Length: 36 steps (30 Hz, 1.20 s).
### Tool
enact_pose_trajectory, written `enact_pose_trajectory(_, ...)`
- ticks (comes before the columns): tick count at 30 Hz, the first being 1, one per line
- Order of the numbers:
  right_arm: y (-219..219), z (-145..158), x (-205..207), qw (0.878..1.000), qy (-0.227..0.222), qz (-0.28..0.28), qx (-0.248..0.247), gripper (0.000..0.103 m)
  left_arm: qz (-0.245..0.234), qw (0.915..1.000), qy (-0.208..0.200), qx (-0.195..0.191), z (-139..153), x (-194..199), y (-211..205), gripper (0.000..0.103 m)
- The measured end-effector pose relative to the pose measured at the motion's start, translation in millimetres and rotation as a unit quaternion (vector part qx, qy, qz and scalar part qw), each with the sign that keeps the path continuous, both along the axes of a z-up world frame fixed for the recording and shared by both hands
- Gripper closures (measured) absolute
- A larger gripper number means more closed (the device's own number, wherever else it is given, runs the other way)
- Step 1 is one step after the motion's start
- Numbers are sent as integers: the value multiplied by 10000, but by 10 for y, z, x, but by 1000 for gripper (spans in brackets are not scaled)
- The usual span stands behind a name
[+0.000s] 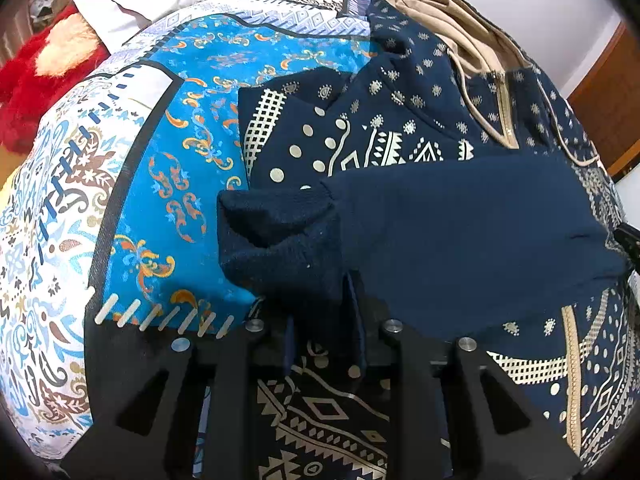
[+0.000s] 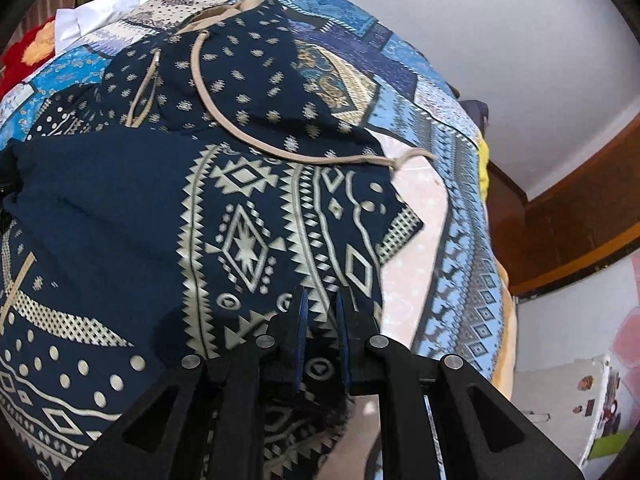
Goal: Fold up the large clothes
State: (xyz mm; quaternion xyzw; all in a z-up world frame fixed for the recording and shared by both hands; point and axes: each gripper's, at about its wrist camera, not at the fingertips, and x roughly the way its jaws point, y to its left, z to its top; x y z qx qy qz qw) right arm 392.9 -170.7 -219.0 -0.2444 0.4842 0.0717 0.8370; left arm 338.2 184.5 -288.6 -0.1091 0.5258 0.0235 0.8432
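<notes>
A navy hoodie (image 1: 384, 140) with cream tribal print, tan hood lining and tan drawstring lies on a patterned bedspread (image 1: 188, 128). Its plain navy sleeve (image 1: 460, 240) is folded across the body. My left gripper (image 1: 320, 308) is shut on the sleeve's ribbed cuff (image 1: 280, 240). In the right wrist view the hoodie (image 2: 248, 216) fills the middle, its drawstring (image 2: 280, 148) trailing right. My right gripper (image 2: 322, 312) is shut on the printed edge of the hoodie near its right side.
The bedspread (image 2: 452, 240) continues to the right of the hoodie up to the bed's edge. A red furry item (image 1: 44, 80) and a white pillow (image 1: 140, 4) lie at the far left. A wooden frame (image 2: 568, 220) and wall stand right.
</notes>
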Motion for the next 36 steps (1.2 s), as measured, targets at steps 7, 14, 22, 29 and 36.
enact_pose_trajectory(7,-93,10,-82,9999,-69,-84,-129,91,9,9996,207,177,-11,23,-70,71)
enact_pose_trajectory(14,-485,197,-225,9989,-364,-281,90,13,-262,9910,278,1280,225,-162,-266,31)
enact_pose_trajectory(22,-619,538,-194,9944,-316,-266,976,13,-163,9874,-75,1574,725,-208,-206,25)
enact_pose_trajectory(29,-265,872,194,9843,-303,-8,1738,13,-318,9883,-664,1337,1209,293,-373,13)
enact_pose_trajectory(36,226,1022,677,9810,-368,251,1890,12,-367,9873,-1096,1089,1404,974,-481,6)
